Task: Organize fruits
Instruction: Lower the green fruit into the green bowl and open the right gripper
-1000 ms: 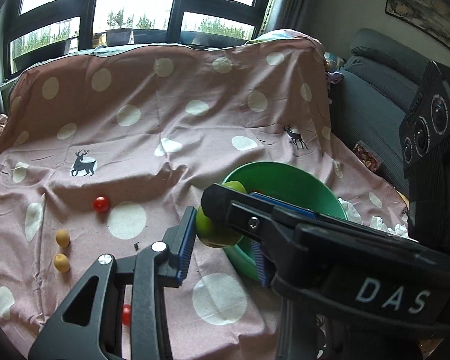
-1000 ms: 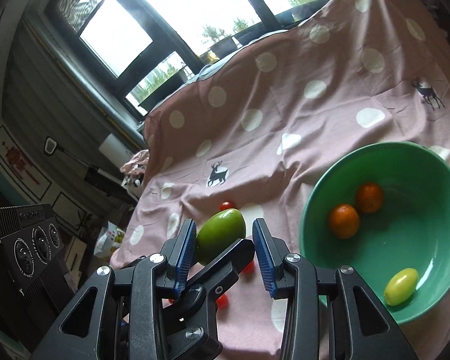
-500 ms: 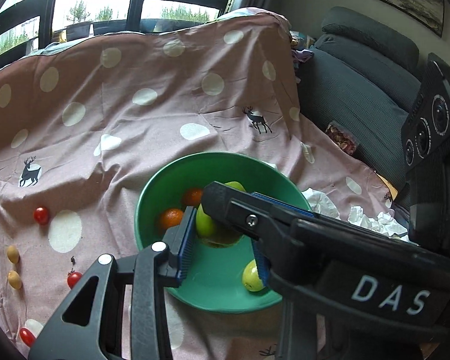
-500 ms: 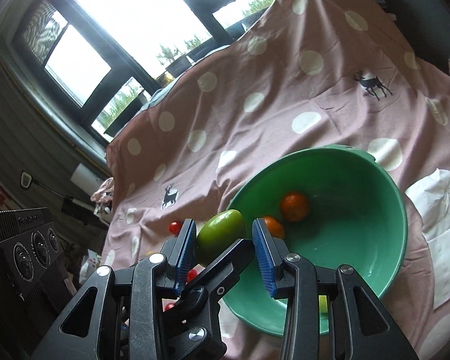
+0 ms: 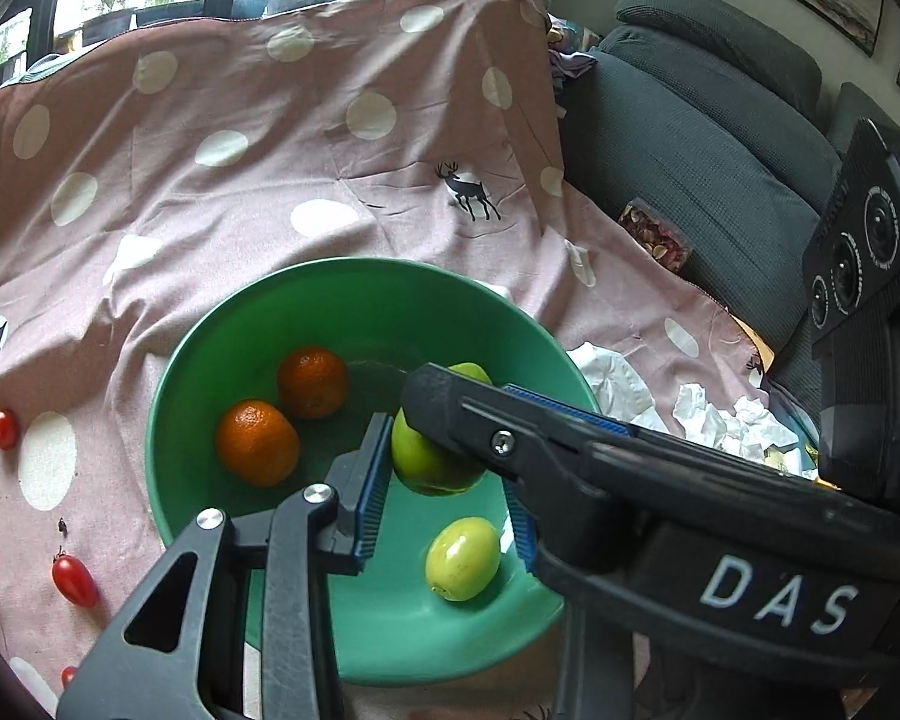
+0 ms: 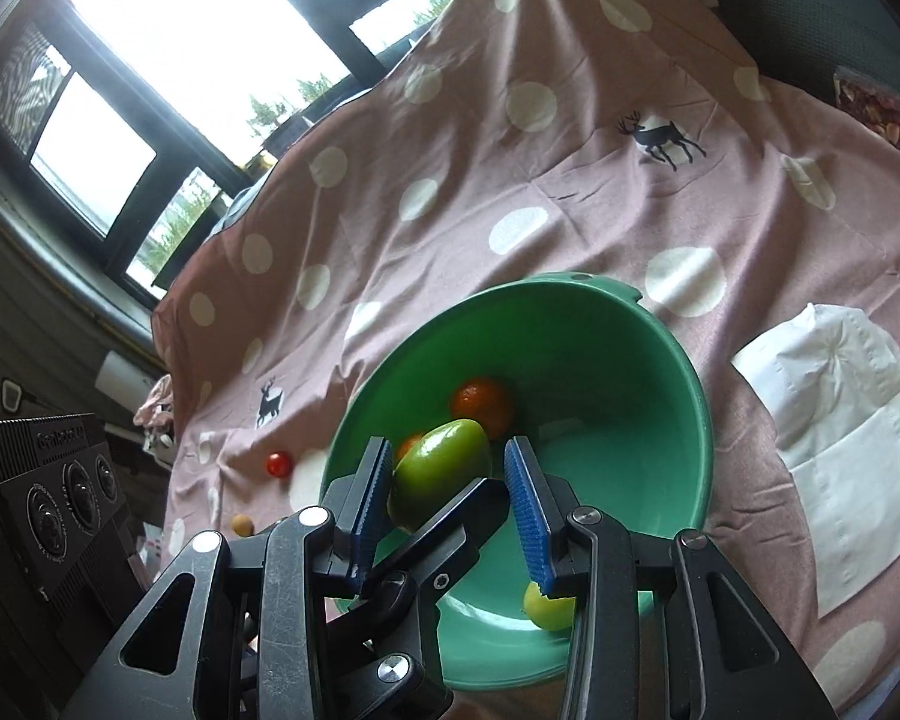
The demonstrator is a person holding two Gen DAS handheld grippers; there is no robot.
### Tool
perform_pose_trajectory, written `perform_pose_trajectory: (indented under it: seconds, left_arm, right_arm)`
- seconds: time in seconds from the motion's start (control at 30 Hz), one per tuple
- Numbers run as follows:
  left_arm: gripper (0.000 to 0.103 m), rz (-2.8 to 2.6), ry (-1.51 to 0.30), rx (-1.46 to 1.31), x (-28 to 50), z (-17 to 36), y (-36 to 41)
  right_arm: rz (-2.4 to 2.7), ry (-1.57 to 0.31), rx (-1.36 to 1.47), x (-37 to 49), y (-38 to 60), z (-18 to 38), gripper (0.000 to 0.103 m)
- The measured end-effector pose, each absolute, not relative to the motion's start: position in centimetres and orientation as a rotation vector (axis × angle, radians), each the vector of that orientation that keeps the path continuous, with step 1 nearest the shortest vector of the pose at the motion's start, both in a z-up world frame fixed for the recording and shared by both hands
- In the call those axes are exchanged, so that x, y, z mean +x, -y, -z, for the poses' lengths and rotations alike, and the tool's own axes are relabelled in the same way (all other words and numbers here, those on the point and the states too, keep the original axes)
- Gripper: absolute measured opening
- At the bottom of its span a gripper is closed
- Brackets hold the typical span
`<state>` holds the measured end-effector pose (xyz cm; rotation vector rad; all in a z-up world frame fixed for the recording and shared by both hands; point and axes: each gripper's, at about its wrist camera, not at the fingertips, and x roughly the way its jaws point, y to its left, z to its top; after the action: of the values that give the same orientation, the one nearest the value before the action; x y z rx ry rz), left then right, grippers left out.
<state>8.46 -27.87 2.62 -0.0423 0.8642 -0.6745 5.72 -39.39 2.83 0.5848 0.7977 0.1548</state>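
Note:
A green bowl (image 5: 354, 294) sits on the pink dotted cloth and also shows in the right wrist view (image 6: 684, 372). It holds two oranges (image 5: 257, 443) (image 5: 312, 381) and a small yellow-green fruit (image 5: 462, 558). A large green fruit (image 5: 432, 456) hangs over the bowl, pinched between the two grippers, and shows in the right wrist view too (image 6: 441, 474). My left gripper (image 5: 444, 480) has one blue pad against it. My right gripper (image 6: 450, 498) crosses in front; its jaws stand wide with the fruit touching the left pad.
Red cherry tomatoes (image 5: 3, 429) (image 5: 75, 581) and small yellow fruits (image 6: 242, 523) lie on the cloth left of the bowl. White tissues (image 5: 726, 420) and a folded napkin (image 6: 840, 420) lie to the right. A dark sofa (image 5: 702, 138) stands beyond.
Both grippers carried the large green fruit rightward from beside the bowl to above its inside. The bowl now fills the middle of both views.

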Motion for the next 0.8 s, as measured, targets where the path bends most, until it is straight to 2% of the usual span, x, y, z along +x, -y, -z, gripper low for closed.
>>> perform_pose_trajectory:
  seconds: [0.8]
  left_arm:
    - [0.034,0.693,-0.962,-0.090,9.4,-0.2,28.3]
  right_arm:
    - [-0.102,-0.894,0.570,6.6,39.5,-1.2,0.042]
